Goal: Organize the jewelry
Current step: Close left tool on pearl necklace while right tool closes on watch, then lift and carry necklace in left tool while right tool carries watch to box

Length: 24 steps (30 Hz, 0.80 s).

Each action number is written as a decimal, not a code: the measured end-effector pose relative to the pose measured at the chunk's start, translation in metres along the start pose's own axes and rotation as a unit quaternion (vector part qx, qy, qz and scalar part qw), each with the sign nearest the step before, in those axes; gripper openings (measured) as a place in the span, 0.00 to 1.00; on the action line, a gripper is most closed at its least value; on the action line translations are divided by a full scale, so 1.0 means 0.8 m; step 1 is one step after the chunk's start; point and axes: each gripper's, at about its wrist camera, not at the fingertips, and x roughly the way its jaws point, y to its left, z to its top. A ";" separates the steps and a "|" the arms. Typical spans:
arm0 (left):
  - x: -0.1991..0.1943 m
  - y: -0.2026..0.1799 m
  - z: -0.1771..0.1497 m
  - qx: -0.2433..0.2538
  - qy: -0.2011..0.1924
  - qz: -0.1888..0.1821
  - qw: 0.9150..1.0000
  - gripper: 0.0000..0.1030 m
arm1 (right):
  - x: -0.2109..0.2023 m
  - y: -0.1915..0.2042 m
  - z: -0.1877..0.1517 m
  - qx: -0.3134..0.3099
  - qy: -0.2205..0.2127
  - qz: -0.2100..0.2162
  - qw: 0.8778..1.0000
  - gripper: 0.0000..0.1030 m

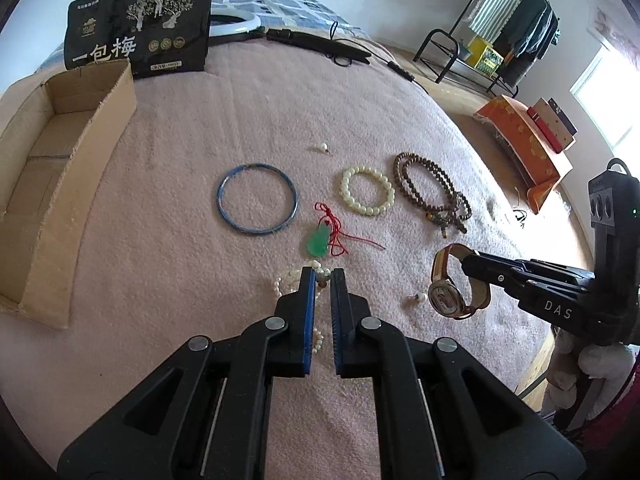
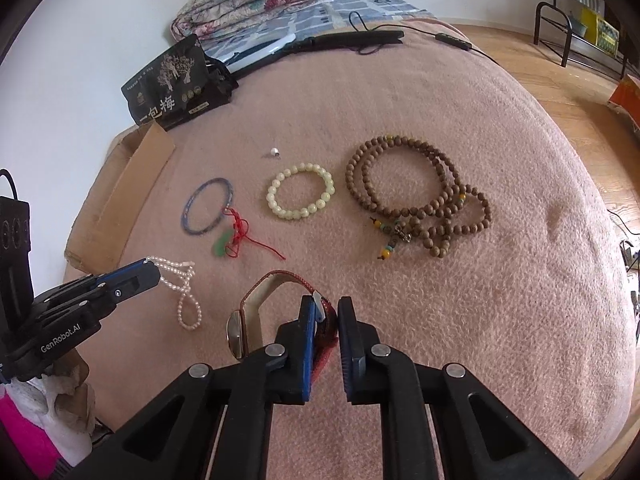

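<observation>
Pink blanket (image 2: 400,100) under everything. I've got my left gripper (image 2: 154,270) pinching the pearl strand (image 2: 186,300), lifted; my right gripper (image 2: 328,312) clamps the watch (image 1: 448,292) strap. Cardboard box (image 1: 60,152) sits far left.

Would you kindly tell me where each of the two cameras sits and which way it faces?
Left wrist: rides the left gripper, looking forward over the pink blanket at the open cardboard box; its fingers pinch a white pearl strand.
Right wrist: rides the right gripper, facing the long brown wooden bead string; it grips a red-strapped wristwatch.
Shared: each sees the other gripper, the blue bangle and cream bead bracelet.
</observation>
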 end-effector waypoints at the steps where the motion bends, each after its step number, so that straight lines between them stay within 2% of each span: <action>1: -0.006 0.001 0.004 -0.003 -0.006 -0.002 1.000 0.05 | -0.004 0.003 0.003 -0.002 -0.005 0.002 1.000 0.09; 10: -0.079 0.024 0.039 -0.035 -0.074 -0.019 0.996 0.05 | -0.037 0.036 0.036 -0.013 -0.058 0.020 0.998 0.09; 16: -0.137 0.053 0.061 -0.053 -0.127 -0.017 0.990 0.05 | -0.041 0.067 0.051 -0.025 -0.071 0.035 0.997 0.09; 20: -0.173 0.081 0.074 -0.072 -0.165 0.000 0.984 0.05 | -0.038 0.095 0.057 -0.043 -0.073 0.046 0.995 0.09; 24: -0.195 0.118 0.080 -0.100 -0.185 0.014 0.977 0.05 | -0.030 0.125 0.063 -0.060 -0.071 0.059 0.994 0.09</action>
